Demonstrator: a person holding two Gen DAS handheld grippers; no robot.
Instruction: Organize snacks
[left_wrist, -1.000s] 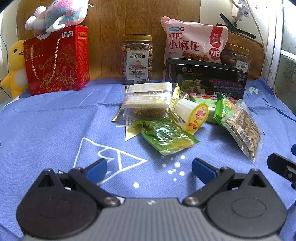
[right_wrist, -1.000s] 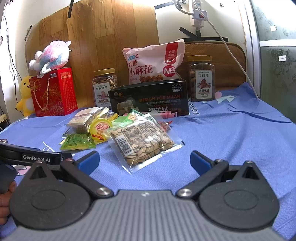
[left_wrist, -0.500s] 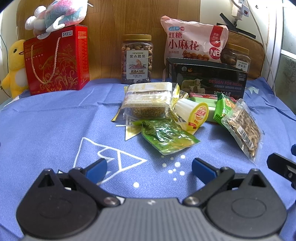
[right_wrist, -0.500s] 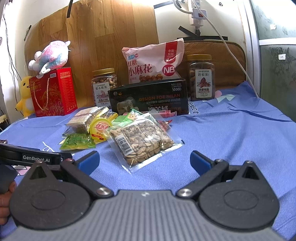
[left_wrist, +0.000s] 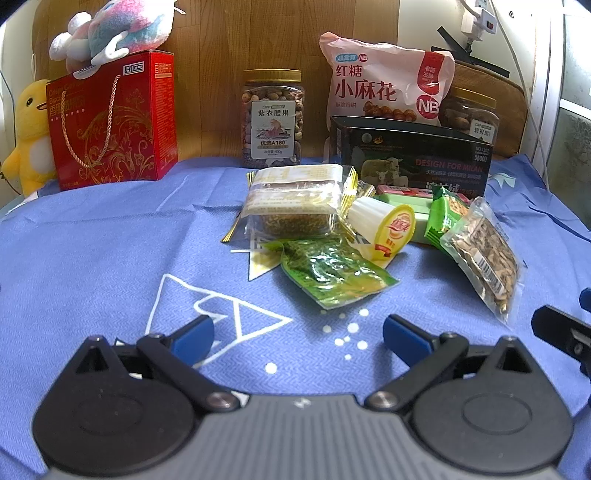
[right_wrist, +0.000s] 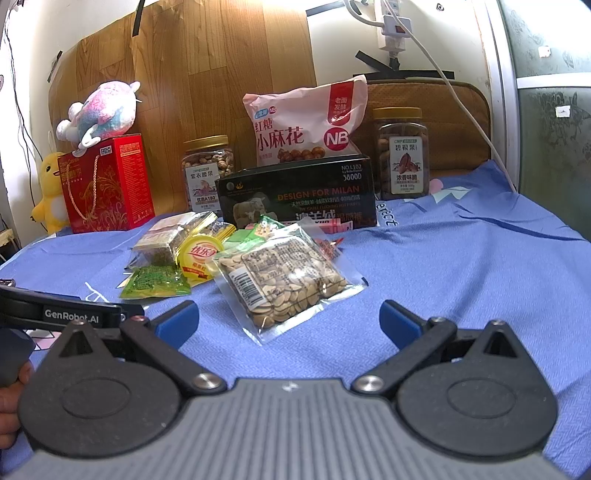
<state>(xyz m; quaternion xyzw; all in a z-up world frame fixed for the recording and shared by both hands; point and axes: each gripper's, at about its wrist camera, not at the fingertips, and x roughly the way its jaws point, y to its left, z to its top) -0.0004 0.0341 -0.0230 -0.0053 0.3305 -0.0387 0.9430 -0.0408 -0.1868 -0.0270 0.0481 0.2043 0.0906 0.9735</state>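
Observation:
A heap of small snacks lies mid-table on the blue cloth: a green pickle packet (left_wrist: 334, 271), a clear-wrapped seed cake (left_wrist: 295, 203), a yellow-lidded jelly cup (left_wrist: 391, 229) on its side, and a clear bag of melon seeds (right_wrist: 284, 280) at the right. My left gripper (left_wrist: 298, 334) stands open just short of the green pickle packet, holding nothing. My right gripper (right_wrist: 288, 319) is open too, right in front of the melon seed bag (left_wrist: 484, 254). Behind the heap stands a black box (right_wrist: 295, 197).
Along the back stand a red gift box (left_wrist: 110, 122) with a plush toy on top, a yellow duck plush (left_wrist: 26, 136), two nut jars (left_wrist: 271, 118) (right_wrist: 402, 153) and a pink snack bag (left_wrist: 384, 88). A hand (right_wrist: 11, 398) grips the left tool at the right wrist view's edge.

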